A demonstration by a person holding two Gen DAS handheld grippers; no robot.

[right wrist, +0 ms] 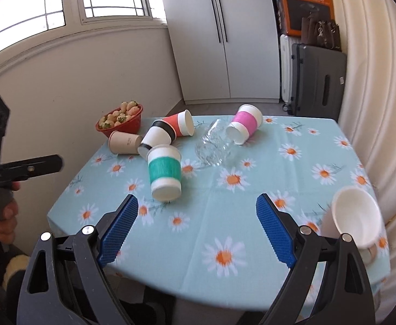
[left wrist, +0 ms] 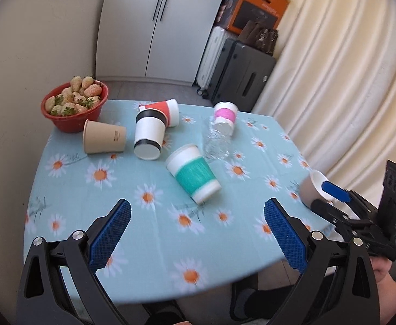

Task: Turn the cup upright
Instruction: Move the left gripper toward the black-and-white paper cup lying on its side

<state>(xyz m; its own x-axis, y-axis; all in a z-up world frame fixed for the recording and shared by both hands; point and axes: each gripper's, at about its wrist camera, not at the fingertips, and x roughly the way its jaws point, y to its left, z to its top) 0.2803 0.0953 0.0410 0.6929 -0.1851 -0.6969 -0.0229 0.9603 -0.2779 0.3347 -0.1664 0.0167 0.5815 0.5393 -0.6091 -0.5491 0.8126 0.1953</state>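
Observation:
Several paper cups lie on their sides on the daisy tablecloth [left wrist: 70,197]: a teal-sleeved cup [left wrist: 193,172] [right wrist: 164,173] nearest, a black-banded white cup [left wrist: 149,136] [right wrist: 155,138], a red cup [left wrist: 162,109] [right wrist: 180,123], a plain brown cup [left wrist: 103,136] [right wrist: 124,142] and a pink-sleeved cup [left wrist: 225,116] [right wrist: 245,124]. A clear glass [left wrist: 216,143] [right wrist: 214,147] lies on its side too. A beige cup [right wrist: 356,222] [left wrist: 315,189] stands at the table's right edge. My left gripper [left wrist: 198,218] is open and empty over the near edge. My right gripper [right wrist: 198,212] is open and empty, the beige cup just to its right.
A red bowl of pale strawberries [left wrist: 76,105] [right wrist: 122,119] sits at the far left corner. A wall runs along the left, a curtain [left wrist: 347,81] along the right. A fridge [right wrist: 225,35], suitcases [right wrist: 317,81] and boxes stand behind the table.

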